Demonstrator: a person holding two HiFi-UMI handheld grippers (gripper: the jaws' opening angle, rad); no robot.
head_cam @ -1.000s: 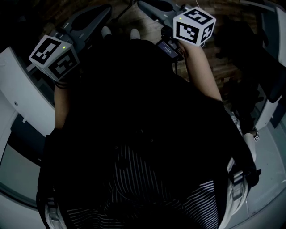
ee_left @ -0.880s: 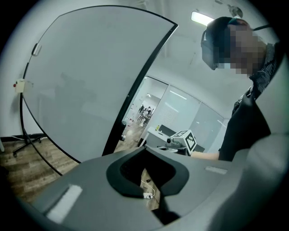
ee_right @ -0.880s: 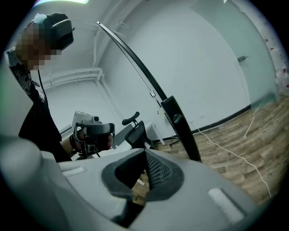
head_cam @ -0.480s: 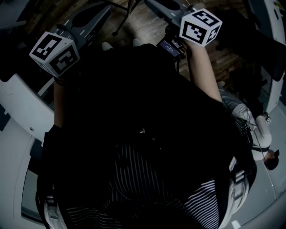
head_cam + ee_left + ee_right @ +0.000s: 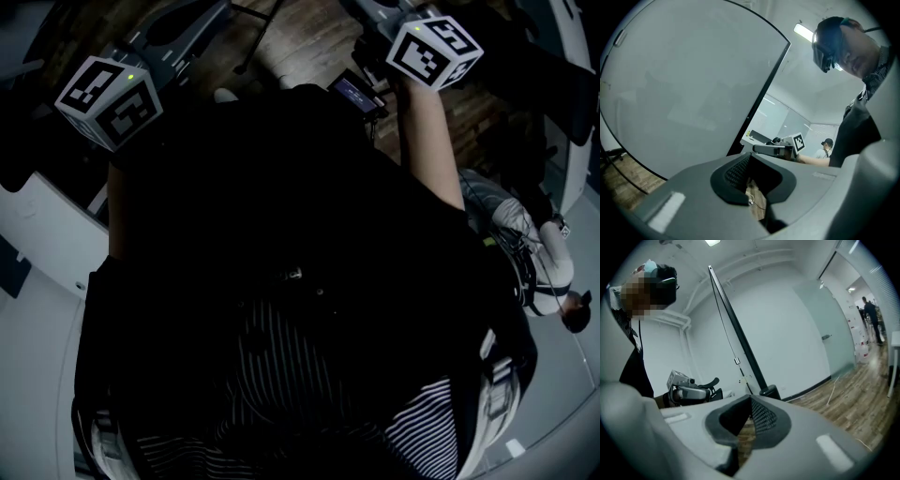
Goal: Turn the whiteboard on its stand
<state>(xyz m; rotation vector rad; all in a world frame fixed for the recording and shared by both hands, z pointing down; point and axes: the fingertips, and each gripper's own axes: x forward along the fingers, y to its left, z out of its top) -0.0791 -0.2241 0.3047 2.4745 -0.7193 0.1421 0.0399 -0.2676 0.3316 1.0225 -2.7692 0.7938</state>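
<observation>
Claws, one pair, hand-held: left claw (image 5: 750,157) with its jaws drawn together, pads meeting, nothing between them; right claw (image 5: 751,399) likewise closed tight and empty. Both are carried out in front of the wearer, well apart from each other, and neither touches anything. Whiteboard (image 5: 689,84): a large white panel with a dark frame (image 5: 765,96) along its edge, standing close ahead of the left claw with its face turned toward that claw. In the right gripper view what appears to be the same board shows nearly edge-on, a thin dark line rising from a foot (image 5: 769,392) on the wood floor (image 5: 839,394), near the floor's edge at the white wall. Condition: the board is ungripped and apart from both claws. Step, as judged: approach, before any turning contact. Next move, as judged: bring one claw to the framed edge, open it to take the frame or press it closed against the edge, then swing the panel about its stand with the foot kept planted. Beyond: a person (image 5: 827,145) far off by glazed partitions.
</observation>
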